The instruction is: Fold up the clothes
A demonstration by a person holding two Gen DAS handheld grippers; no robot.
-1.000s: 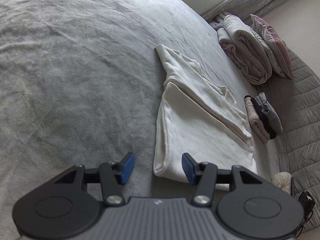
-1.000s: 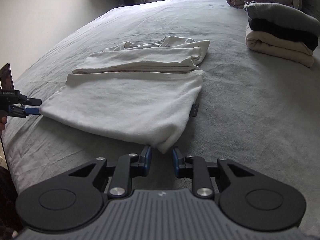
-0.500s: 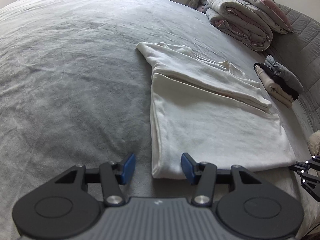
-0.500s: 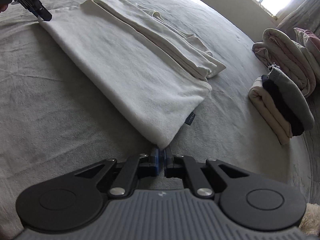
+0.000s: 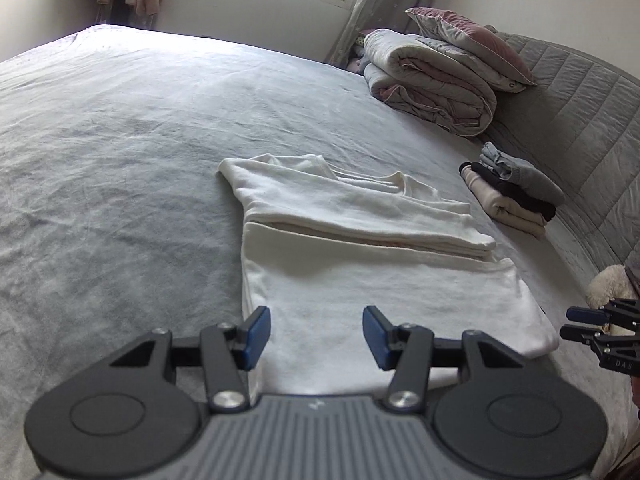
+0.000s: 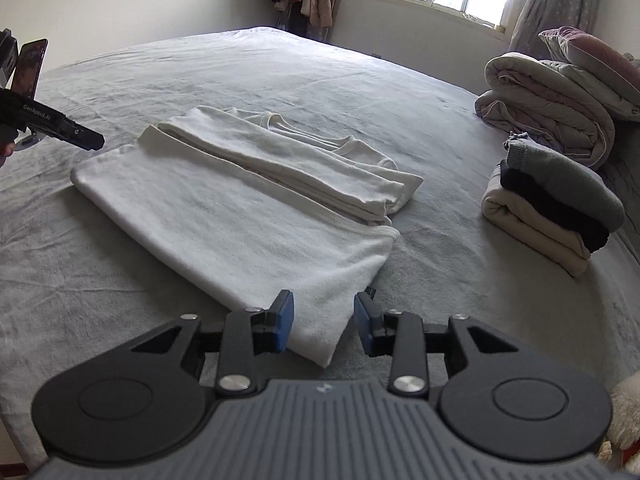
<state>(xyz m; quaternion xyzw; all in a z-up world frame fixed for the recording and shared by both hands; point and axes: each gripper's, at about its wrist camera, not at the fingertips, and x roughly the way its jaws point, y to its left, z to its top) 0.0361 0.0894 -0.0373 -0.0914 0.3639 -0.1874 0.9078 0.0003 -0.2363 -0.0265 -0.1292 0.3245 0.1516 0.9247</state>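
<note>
A white long-sleeved shirt [image 5: 360,264] lies flat on the grey bed, partly folded, with its sleeve side laid over the body as a long band [image 5: 352,208]. It also shows in the right wrist view [image 6: 224,216]. My left gripper [image 5: 316,336] is open, its fingers straddling the shirt's near left corner. My right gripper [image 6: 323,322] is open over the shirt's near right corner [image 6: 320,348]. The right gripper shows at the right edge of the left wrist view [image 5: 600,328]; the left gripper shows at the left edge of the right wrist view [image 6: 56,128].
A stack of folded clothes, grey, black and beige [image 6: 556,204], sits to the right of the shirt. A rolled duvet with pillows [image 5: 436,76] lies at the headboard. A plush toy [image 5: 608,284] is at the bed's right edge. Grey bedspread [image 5: 120,152] stretches left.
My right gripper has let go of the shirt's corner and opened. Both grippers have tilted up, bringing the window and far wall into view. The left gripper stays open.
</note>
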